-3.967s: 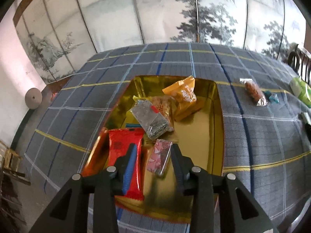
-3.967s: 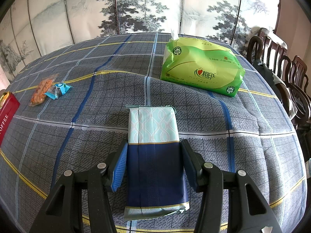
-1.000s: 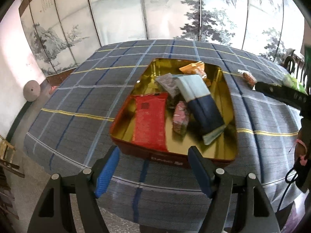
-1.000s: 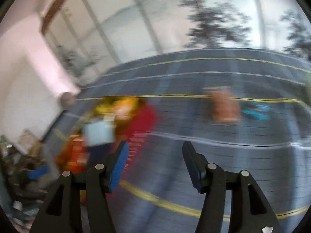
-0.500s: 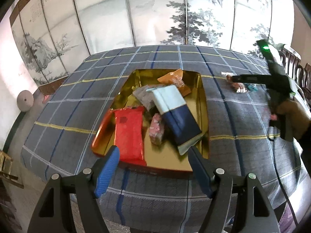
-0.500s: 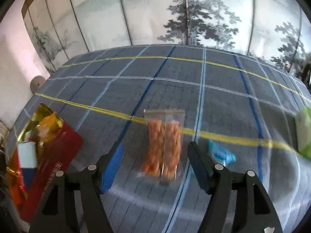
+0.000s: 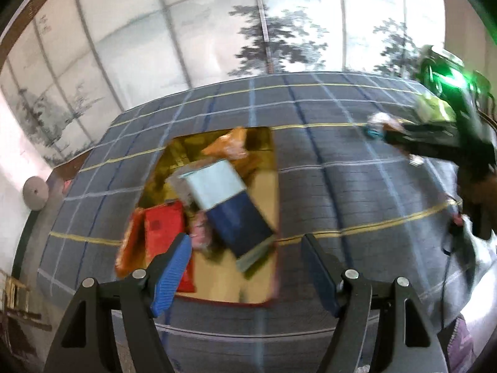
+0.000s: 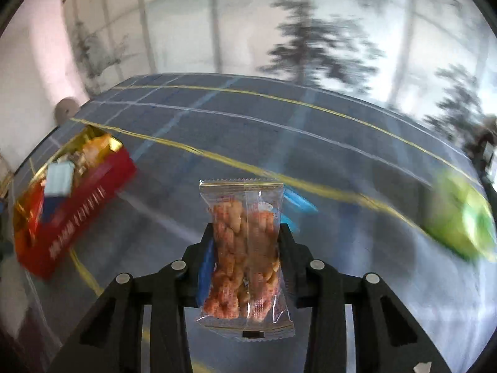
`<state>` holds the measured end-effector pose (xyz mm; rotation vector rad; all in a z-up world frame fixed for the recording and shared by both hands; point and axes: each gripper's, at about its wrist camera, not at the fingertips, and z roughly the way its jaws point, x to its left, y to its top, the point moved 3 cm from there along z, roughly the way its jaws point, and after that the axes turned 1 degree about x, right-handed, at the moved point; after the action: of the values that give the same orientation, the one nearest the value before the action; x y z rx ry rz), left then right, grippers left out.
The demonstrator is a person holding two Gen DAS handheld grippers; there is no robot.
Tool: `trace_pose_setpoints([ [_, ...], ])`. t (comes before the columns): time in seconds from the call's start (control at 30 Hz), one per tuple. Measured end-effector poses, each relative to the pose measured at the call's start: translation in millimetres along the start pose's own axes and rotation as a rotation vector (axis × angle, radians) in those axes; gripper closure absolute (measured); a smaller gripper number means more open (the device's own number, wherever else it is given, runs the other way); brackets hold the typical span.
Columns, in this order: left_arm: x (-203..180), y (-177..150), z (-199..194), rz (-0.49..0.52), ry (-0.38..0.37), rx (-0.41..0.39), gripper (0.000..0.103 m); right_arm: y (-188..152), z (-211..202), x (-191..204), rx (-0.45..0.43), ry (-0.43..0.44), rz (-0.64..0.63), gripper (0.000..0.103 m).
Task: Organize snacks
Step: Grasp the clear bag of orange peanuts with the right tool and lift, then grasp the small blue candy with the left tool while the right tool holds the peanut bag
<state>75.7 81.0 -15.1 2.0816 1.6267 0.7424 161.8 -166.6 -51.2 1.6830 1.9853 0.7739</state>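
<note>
While left fingers (image 7: 245, 267) gape empty, right fingers (image 8: 245, 248) clamp the upright snack packet (image 8: 245, 248).

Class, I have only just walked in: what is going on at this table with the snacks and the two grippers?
A person is sorting snacks into a red tin on a checked tablecloth. The right gripper is shut on a clear packet of orange snacks. A small blue packet lies behind it, and a green pack further right. The left gripper hangs open and empty over the tin, which already holds several packets.
</note>
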Motion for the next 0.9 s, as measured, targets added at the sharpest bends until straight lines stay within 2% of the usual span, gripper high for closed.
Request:
trace_pose_setpoints([
  [0.13,-34.7,10.8,-0.1,0.066,-0.078,0.025,0.029,-43.3,-43.3,-86.4,-0.018,-0.136,0.147,0.068],
  [0.23,-60.9,28.0,2.0,0.094,-0.151,0.046,0.029,-66.0,-58.5,-141.5,-0.014,-0.24,0.233,0.068],
  [0.33,-87.7,51.6,7.8,0.134,-0.195,0.048,0.029,-81.7,-56.9,-170.9,0.002,-0.263,0.296,0.068],
  [0.5,-132.6,92.4,29.9,0.253,-0.212,0.024,0.029,-101.6,-38.5,-183.5,0.029,-0.234,0.36,0.068],
  [0.57,-149.7,108.0,39.8,0.291,-0.23,0.015,0.029,-100.8,-43.1,-181.9,0.002,-0.224,0.379,0.068],
  [0.67,-169.9,128.8,59.0,0.333,-0.236,0.007,0.029,-101.7,-39.9,-189.1,0.008,-0.197,0.41,0.068],
  [0.9,-197.3,167.5,131.1,0.357,-0.293,0.109,0.029,-101.7,-38.0,-192.9,-0.001,-0.154,0.429,0.067],
])
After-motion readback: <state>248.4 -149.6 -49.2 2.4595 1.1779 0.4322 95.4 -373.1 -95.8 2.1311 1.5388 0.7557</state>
